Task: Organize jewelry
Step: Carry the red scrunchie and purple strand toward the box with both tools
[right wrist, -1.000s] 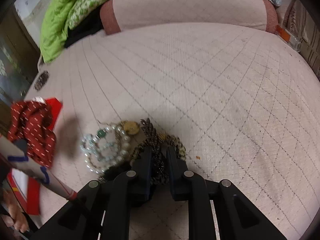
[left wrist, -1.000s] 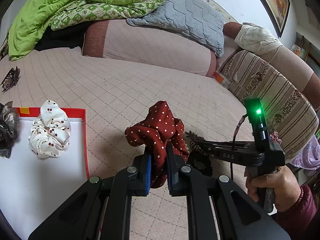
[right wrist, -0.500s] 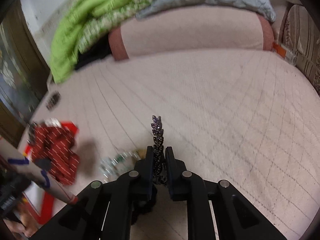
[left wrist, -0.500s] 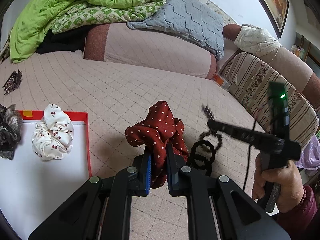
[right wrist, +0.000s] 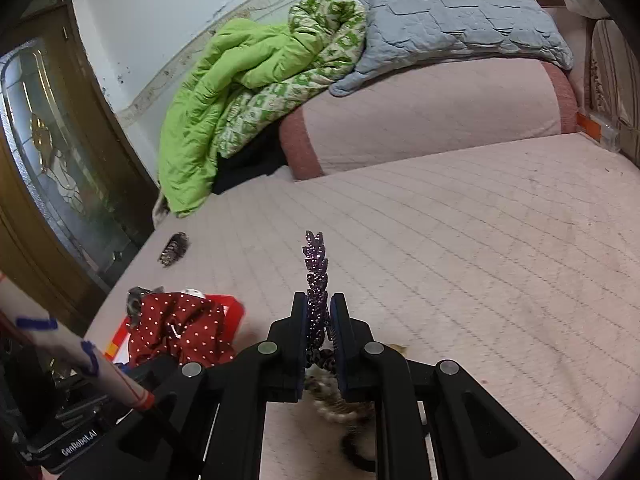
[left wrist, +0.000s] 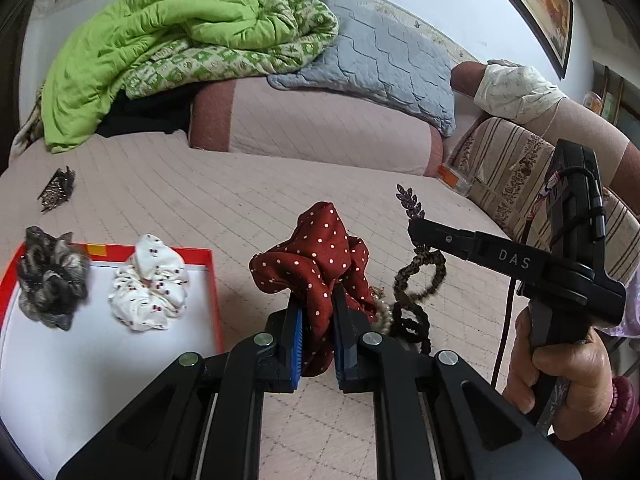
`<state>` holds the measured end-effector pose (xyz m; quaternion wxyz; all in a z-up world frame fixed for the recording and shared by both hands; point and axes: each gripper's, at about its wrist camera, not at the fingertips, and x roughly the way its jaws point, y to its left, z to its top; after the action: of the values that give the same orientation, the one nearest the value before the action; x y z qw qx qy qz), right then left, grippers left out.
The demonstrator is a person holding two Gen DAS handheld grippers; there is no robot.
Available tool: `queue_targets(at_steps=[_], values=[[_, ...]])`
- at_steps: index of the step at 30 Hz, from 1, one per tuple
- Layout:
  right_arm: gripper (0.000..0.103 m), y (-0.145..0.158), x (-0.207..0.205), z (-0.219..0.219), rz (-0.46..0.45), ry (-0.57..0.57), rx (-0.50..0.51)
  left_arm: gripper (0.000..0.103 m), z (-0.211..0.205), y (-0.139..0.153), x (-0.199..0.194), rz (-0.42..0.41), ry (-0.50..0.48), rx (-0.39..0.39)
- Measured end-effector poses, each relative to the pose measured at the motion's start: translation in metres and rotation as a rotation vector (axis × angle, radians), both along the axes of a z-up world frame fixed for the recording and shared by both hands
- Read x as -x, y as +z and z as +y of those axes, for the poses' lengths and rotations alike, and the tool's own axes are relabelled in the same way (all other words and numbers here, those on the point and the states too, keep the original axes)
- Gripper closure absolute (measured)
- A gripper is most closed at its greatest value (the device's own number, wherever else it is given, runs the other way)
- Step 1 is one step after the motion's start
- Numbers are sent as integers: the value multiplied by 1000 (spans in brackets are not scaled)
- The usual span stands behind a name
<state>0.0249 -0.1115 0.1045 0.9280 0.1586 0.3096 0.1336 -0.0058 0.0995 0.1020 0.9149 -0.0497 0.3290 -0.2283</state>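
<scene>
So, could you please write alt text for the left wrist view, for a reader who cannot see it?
The left gripper pinches a red polka-dot scrunchie above a pink quilted bed. To its left, a red-rimmed tray holds a white scrunchie and a grey scrunchie; to its right, the right gripper lifts a leaf-shaped hair clip.

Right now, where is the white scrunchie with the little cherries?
In the left wrist view, the white scrunchie lies at the far end of the red-edged tray, left of centre, between the grey scrunchie and the red polka-dot scrunchie.
</scene>
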Motion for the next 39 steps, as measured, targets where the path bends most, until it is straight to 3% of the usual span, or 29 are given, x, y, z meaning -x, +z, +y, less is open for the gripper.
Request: queue_targets(at_steps=[5,6,8,9,11,12,14,17,20,39], values=[[91,5,10,6,-37,4,-42,91,15,1,7,4,27,4],[90,4,11,3,-28,23,-87,91,18,1,6,7,31,8],[90,-8,9,-12,31,82,-272,91,23,1,6,12,40,17],[90,-13,9,-16,61,57,-254,91,25,1,6,14,42,21],[91,-16,12,-13,102,-101,65,91,26,0,5,17,43,29],[91,-17,14,-18,101,-131,100,91,26,1,5,17,42,33],[90,-16,18,-38,93,-133,-39,91,25,1,5,15,38,41],[91,-10,26,-43,54,-185,35,91,23,1,5,12,34,37],[90,-11,28,-53,23,-122,-138,91,23,1,5,14,40,41],[90,-2,12,47,-8,93,-99,91,84,10,11,5,153,42]])
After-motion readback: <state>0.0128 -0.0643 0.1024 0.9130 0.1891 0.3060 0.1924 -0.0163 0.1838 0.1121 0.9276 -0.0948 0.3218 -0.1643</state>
